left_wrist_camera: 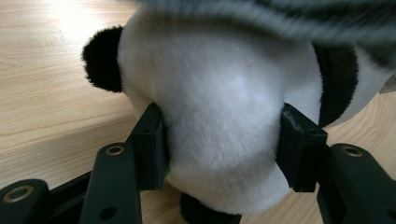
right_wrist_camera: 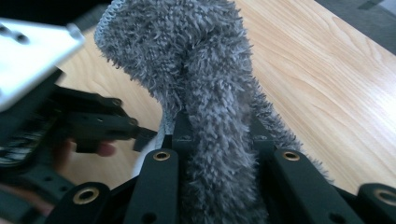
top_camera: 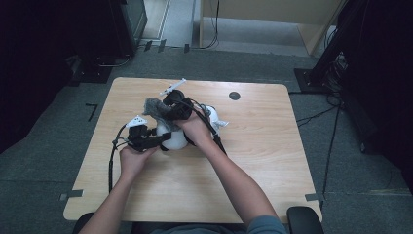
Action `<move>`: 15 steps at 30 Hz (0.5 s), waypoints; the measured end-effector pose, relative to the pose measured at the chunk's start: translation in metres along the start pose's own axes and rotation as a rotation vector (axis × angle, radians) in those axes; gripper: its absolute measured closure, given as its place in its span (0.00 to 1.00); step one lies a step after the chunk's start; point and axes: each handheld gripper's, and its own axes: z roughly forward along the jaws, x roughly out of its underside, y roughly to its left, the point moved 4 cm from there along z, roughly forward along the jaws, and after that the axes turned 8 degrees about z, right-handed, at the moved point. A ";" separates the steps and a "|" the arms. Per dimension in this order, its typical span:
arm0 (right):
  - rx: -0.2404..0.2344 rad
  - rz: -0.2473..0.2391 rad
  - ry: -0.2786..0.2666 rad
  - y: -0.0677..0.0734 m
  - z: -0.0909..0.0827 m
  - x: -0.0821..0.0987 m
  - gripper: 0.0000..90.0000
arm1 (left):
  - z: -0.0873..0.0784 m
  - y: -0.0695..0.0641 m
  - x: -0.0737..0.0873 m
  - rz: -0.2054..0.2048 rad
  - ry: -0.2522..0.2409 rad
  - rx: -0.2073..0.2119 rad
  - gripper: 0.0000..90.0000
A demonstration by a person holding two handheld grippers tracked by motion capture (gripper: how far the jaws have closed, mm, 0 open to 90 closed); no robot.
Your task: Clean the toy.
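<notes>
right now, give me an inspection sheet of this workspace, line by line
surface: light wooden table, dark round spot near its far edge
job's things: black and white plush panda on the table; fuzzy grey cloth raised over it
clutter: nothing seen
grippers: left tongs shut on the panda's white body; right tongs shut on the grey cloth
cables: a black cable trails from the left tongs, another runs along the right hand; loose cables on the floor at right
surroundings: grey carpet, dark equipment on both sides, pale wooden furniture behind
</notes>
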 end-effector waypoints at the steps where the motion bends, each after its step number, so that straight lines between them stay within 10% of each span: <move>1: 0.010 -0.007 0.008 0.000 0.003 0.002 0.81 | 0.000 0.000 0.000 0.000 0.002 -0.003 0.48; 15: 0.048 0.044 -0.014 -0.049 -0.027 0.032 0.81 | 0.002 -0.001 0.001 0.041 0.007 -0.017 0.50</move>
